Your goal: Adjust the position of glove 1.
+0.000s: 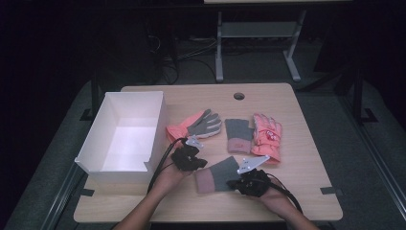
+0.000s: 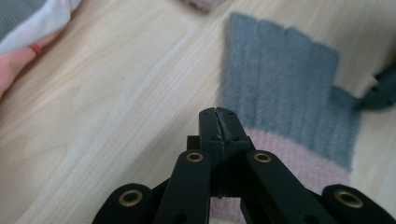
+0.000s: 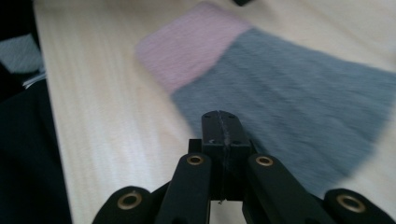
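A grey fingerless glove [image 1: 216,174] with a pink cuff lies flat near the table's front edge, between my two grippers. My left gripper [image 1: 200,163] is at its cuff end. In the left gripper view its jaws [image 2: 219,116] are pressed together over the glove's [image 2: 285,84] edge by the pink cuff [image 2: 303,161], with nothing seen between them. My right gripper [image 1: 235,182] is at the glove's finger end. Its jaws [image 3: 224,122] are also shut, hovering at the edge of the grey knit [image 3: 289,93], with the cuff [image 3: 191,46] beyond.
An open white box [image 1: 158,122] stands at the table's left. Behind the grippers lie an orange-and-grey glove [image 1: 195,125], a second grey glove with a pink cuff [image 1: 238,134] and a pink ski glove [image 1: 267,135]. A cable hole [image 1: 239,96] sits near the far edge.
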Demonstrator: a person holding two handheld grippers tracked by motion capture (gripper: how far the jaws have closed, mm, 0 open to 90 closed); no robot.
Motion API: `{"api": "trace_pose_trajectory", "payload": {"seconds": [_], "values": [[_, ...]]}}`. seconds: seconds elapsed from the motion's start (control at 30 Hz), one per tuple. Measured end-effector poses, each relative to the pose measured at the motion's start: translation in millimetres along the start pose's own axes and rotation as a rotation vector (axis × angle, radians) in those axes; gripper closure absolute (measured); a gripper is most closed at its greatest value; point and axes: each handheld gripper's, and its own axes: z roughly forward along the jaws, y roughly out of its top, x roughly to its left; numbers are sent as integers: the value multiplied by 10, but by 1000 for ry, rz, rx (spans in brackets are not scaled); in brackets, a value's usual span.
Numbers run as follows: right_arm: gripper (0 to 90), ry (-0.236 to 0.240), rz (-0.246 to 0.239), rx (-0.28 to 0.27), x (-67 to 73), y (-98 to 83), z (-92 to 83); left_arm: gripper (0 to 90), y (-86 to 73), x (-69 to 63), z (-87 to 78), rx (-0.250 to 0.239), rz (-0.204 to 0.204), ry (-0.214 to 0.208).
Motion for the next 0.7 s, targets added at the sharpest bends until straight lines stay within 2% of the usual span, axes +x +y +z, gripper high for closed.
{"api": "trace_pose_trajectory", "payload": {"seconds": [0.03, 0.07, 0.1, 0.17, 0.2, 0.27, 0.33, 0.43, 0.5, 0.6, 0.7], "values": [[900, 6, -11, 9, 25, 5, 24, 896, -9, 13, 9, 18, 16, 0], [900, 9, -14, 21, 47, 10, 46, 896, -19, 5, 24, 16, 1, -5], [900, 9, -21, 28, 57, 12, 66, 896, -26, 13, 22, 34, 16, -6], [900, 7, -27, 39, 62, 11, 90, 897, -39, 0, 26, 24, -1, -8], [900, 7, -25, 41, 58, 11, 95, 897, -43, 8, 14, 36, 10, -10], [900, 0, -19, 40, 42, 10, 91, 897, -51, 0, 14, 30, -1, -13], [900, -11, -18, 39, 17, 5, 84, 897, -86, -1, -2, 47, -4, -32], [900, -26, -10, 37, -30, -2, 67, 896, -123, -19, -22, 49, -11, -47], [900, -37, -6, 37, -57, -6, 56, 897, -161, -46, -54, 70, 4, -69], [900, -46, 3, 37, -80, -7, 44, 897, -188, -76, -66, 76, 13, -85], [900, -74, 15, 38, -141, -11, 19, 897, -217, -161, -41, 74, 2, -128]]}}
